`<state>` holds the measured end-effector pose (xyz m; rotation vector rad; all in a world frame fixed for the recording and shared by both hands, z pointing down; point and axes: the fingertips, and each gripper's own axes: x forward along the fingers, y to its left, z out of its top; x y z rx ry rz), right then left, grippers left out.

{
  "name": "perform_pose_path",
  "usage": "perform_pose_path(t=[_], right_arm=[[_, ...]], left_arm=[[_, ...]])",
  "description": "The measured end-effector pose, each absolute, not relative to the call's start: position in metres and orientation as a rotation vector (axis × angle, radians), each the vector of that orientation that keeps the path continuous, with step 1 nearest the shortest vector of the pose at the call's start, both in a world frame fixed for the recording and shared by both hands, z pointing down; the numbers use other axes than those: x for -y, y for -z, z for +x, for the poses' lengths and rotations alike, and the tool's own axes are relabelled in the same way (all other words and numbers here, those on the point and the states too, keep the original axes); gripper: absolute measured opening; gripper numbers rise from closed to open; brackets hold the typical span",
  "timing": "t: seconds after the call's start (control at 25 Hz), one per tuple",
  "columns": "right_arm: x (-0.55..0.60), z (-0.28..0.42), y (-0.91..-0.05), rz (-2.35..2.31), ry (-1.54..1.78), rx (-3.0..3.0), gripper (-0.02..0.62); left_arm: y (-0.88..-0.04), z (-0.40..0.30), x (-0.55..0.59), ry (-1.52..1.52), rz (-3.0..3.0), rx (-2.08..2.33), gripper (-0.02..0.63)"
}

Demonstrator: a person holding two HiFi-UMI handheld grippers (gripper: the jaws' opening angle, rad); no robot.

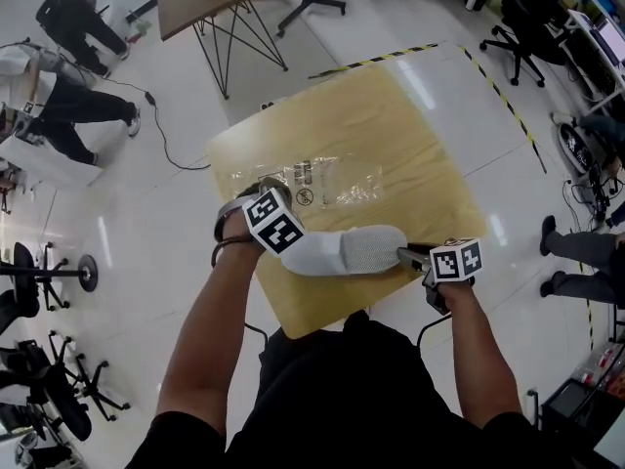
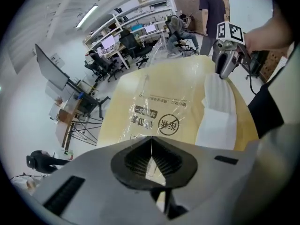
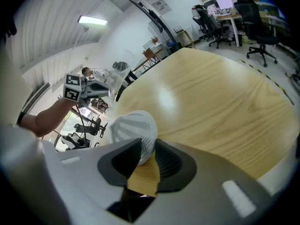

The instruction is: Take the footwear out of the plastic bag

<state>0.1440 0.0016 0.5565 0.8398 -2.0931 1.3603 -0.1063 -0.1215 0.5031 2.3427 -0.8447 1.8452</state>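
A white mesh slipper (image 1: pixel 347 250) lies on the wooden table (image 1: pixel 391 135), outside the clear plastic bag (image 1: pixel 327 179) and just in front of it. The flat bag carries black print. My left gripper (image 1: pixel 252 190) is shut on the bag's near left edge; in the left gripper view (image 2: pixel 151 150) a thin film of plastic (image 2: pixel 159 111) sits between the closed pads, with the slipper (image 2: pixel 218 111) to its right. At the slipper's toe end my right gripper (image 1: pixel 408 256) is shut on the slipper; in the right gripper view (image 3: pixel 143 154) the white toe (image 3: pixel 135 131) sits between the jaws.
The table's near edge (image 1: pixel 322 328) is close to my body. A darker table on black legs (image 1: pixel 210 3) stands beyond. Office chairs (image 1: pixel 39 379), a floor cable (image 1: pixel 161 125), yellow-black tape (image 1: pixel 508 101) and people (image 1: pixel 59 96) surround the table.
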Motion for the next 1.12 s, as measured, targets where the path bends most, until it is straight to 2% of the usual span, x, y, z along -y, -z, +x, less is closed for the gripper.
perform_pose_path(t=[0.16, 0.44, 0.56, 0.64, 0.8, 0.88, 0.96, 1.0, 1.08, 1.12], right_arm=[[-0.005, 0.143, -0.553, 0.852, -1.355, 2.11, 0.094], [-0.007, 0.148, -0.542, 0.859, -1.333, 2.157, 0.097], [-0.007, 0.151, -0.531, 0.86, -1.298, 2.197, 0.107], [-0.006, 0.154, -0.519, 0.882, -1.28, 2.241, 0.179], [-0.004, 0.164, -0.496, 0.988, -1.22, 2.279, 0.288], [-0.006, 0.168, -0.487, 1.048, -1.187, 2.292, 0.319], [-0.011, 0.16, -0.468, 1.078, -1.215, 2.371, 0.321], [-0.016, 0.152, -0.454, 1.082, -1.276, 2.44, 0.286], [-0.029, 0.133, -0.423, 1.082, -1.467, 2.584, 0.107], [-0.036, 0.123, -0.409, 1.081, -1.547, 2.635, 0.045]], left_arm=[[-0.538, -0.058, 0.115, -1.815, 2.322, 0.732, 0.009], [-0.576, -0.024, 0.112, -1.794, 2.23, 0.732, 0.016], [-0.572, -0.021, 0.117, -1.73, 2.23, 0.8, 0.077], [-0.561, -0.023, 0.119, -1.645, 2.237, 0.864, 0.106], [-0.525, -0.028, 0.113, -1.487, 2.295, 0.945, 0.114], [-0.507, -0.037, 0.105, -1.441, 2.336, 0.973, 0.117], [-0.485, -0.048, 0.093, -1.367, 2.393, 1.002, 0.118], [-0.473, -0.055, 0.083, -1.307, 2.423, 1.015, 0.111], [-0.444, -0.067, 0.06, -1.147, 2.476, 1.048, 0.065], [-0.428, -0.072, 0.047, -1.049, 2.496, 1.068, 0.036]])
